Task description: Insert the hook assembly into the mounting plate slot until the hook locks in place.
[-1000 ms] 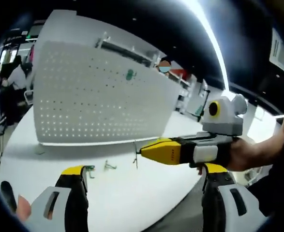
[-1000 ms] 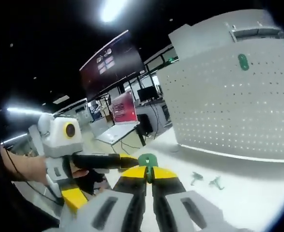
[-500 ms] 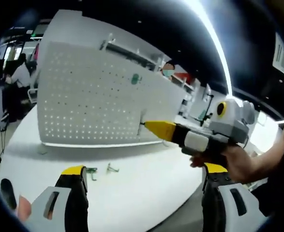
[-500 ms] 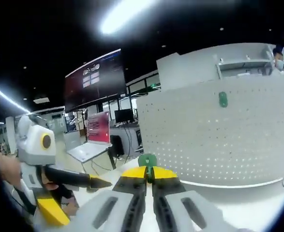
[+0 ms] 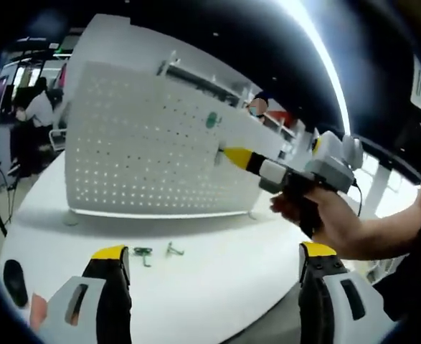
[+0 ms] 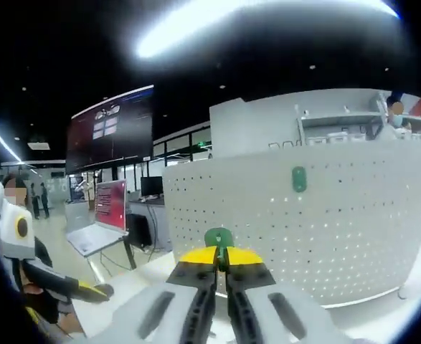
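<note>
- Clearly the step in hand was the carry: the right tongs [image 6: 221,264] were closed tight on the green hook assembly [image 6: 219,237], whose rounded head stood up just past the yellow tips.
- Ahead of those tongs stood the white perforated mounting plate [image 6: 339,236], upright on the tabletop [image 5: 210,265], with one green hook [image 6: 299,179] already seated high on its face.
- From the left gripper view, the right tongs [image 5: 228,154] reached in from the right, the tip close to or touching the plate [image 5: 138,158], just below that seated hook [image 5: 211,121]; contact could not be told.
- Meanwhile the left tongs [image 5: 210,269] stood wide open and empty, hanging low over the tabletop.
- Beyond the left tongs, between them and the plate's foot, two small spare hooks [image 5: 156,252] lay loose.
- Next, by my judgement, the held piece would need lining up square with a slot, then a firm push until it catches.
</note>
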Demonstrator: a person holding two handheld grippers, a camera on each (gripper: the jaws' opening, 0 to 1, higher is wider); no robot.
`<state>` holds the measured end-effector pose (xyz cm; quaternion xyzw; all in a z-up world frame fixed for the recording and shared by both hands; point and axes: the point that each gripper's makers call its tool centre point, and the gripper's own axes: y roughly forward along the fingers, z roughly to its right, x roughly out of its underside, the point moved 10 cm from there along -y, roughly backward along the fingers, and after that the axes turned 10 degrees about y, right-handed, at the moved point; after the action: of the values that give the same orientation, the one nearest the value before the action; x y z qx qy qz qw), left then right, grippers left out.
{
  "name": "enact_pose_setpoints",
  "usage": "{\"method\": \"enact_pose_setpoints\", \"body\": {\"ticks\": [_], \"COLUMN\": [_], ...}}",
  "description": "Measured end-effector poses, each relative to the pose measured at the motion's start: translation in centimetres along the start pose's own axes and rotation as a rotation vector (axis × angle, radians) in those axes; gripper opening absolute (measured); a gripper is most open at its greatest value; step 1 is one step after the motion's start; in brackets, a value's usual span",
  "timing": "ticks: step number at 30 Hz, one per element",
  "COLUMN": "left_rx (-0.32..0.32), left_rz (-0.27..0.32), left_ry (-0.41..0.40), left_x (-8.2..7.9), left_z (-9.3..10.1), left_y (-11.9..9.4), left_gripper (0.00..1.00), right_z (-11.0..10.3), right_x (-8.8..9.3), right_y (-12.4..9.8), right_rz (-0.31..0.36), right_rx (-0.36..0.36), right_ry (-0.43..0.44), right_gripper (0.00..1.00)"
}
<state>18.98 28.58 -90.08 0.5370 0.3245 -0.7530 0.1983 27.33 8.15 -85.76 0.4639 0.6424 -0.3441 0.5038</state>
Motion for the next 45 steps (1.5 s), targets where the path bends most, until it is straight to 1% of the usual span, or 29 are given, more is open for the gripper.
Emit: {"method": "enact_pose_setpoints", "body": {"ticks": [2, 3, 6, 8, 11, 14, 21, 25, 27, 32, 33, 34, 36, 41, 43, 45], "left_rx": [0.008, 0.007, 0.000, -0.001, -0.008, -0.015, -0.042, -0.044, -0.048, -0.065, -0.066, -0.066, -0.071, -0.089, -0.099, -0.109], "left_rz": [0.018, 0.011, -0.008, -0.011, -0.029, -0.027, -0.039, -0.063, -0.064, -0.066, -0.070, -0.074, -0.069, -0.069, -0.076, -0.088], "left_ry": [-0.041, -0.045, -0.034, -0.030, -0.007, -0.027, -0.033, -0.020, -0.017, -0.028, -0.029, -0.031, -0.033, -0.044, -0.043, -0.035], "left_x": [0.1, 0.3, 0.5, 0.6, 0.7, 0.9, 1.3, 1.5, 1.5, 1.7, 1.8, 1.9, 1.9, 2.2, 2.4, 2.7], "left_z": [0.0, -0.1, -0.1, -0.1, -0.3, -0.9, -1.7, -1.8, -2.1, -2.5, -2.6, -2.7, -2.7, -2.9, -2.9, -2.9], "left_y": [0.1, 0.1, 0.1, 0.1, 0.0, 0.0, -0.2, -0.4, -0.4, -0.5, -0.5, -0.5, -0.7, -1.1, -1.3, -1.4], "left_gripper": [0.99, 0.99, 0.98, 0.98, 0.98, 0.97, 0.96, 0.96, 0.95, 0.97, 0.96, 0.96, 0.96, 0.95, 0.95, 0.95], "right_z": [0.3, 0.4, 0.8, 1.2, 2.0, 2.7, 4.2, 5.2, 5.9, 7.2, 7.5, 7.6, 7.8, 8.3, 8.5, 8.4], "right_x": [-0.2, -0.3, -0.7, -1.0, -1.4, -1.8, -2.6, -3.0, -3.2, -3.9, -4.0, -4.1, -4.2, -4.3, -4.4, -4.5], "right_y": [0.5, 0.8, 1.5, 2.0, 2.9, 3.4, 4.5, 5.1, 5.4, 5.9, 5.9, 5.9, 5.8, 6.0, 6.2, 6.2], "right_rz": [0.009, 0.012, 0.030, 0.041, 0.052, 0.063, 0.093, 0.108, 0.115, 0.137, 0.142, 0.145, 0.147, 0.152, 0.157, 0.162], "right_rx": [0.009, 0.016, 0.031, 0.042, 0.058, 0.074, 0.113, 0.134, 0.153, 0.189, 0.196, 0.200, 0.208, 0.217, 0.225, 0.228], "right_ry": [0.002, -0.001, -0.002, -0.007, -0.008, -0.001, 0.001, 0.009, 0.002, 0.000, 0.015, 0.022, 0.001, -0.014, 0.000, -0.009], "right_gripper": [0.00, 0.00, 0.00, 0.00, 0.00, 0.00, 0.00, 0.00, 0.00, 0.00, 0.00, 0.00, 0.00, 0.00, 0.00, 0.00]}}
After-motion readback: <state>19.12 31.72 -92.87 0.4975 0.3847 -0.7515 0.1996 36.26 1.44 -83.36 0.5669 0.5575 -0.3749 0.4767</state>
